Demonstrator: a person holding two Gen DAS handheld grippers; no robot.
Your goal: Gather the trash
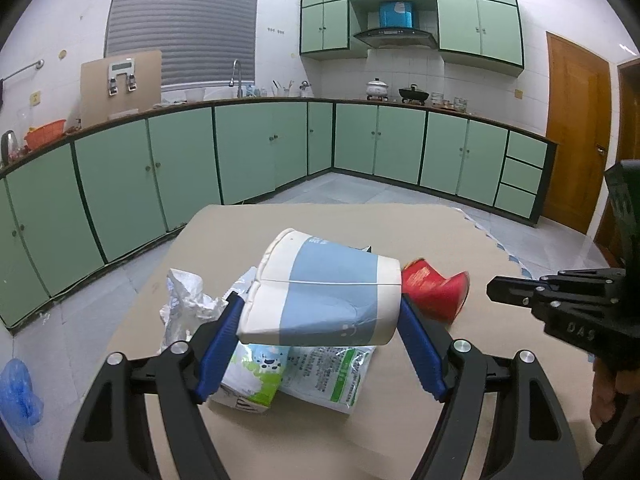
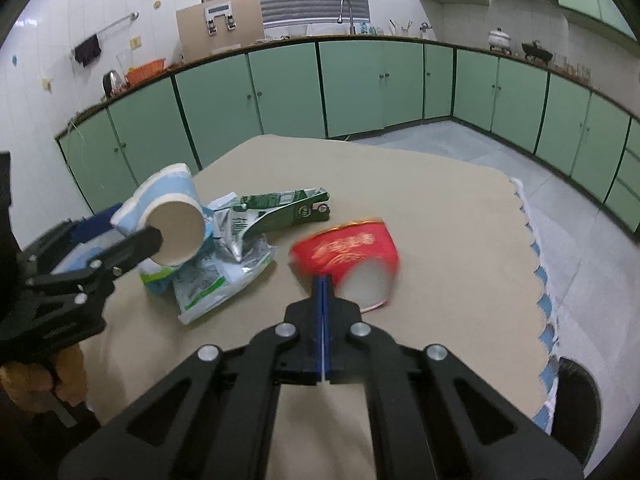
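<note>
Trash on a beige table [image 2: 420, 200]. Left gripper [image 1: 320, 320], centre of the left wrist frame: blue pads clamped on a dented blue-and-white paper cup [image 1: 324, 292], lifted sideways above a milk carton [image 1: 252, 380] and a green-printed foil pouch [image 1: 332, 376]; crumpled wrapper [image 1: 184, 300] at left. Right gripper [image 2: 322, 284], lower centre of the right wrist frame: jaws closed tight, pinching the rim of a red paper bowl [image 2: 348, 252], blurred. Dark green carton [image 2: 288, 208] flat behind the pile, upper centre-left.
</note>
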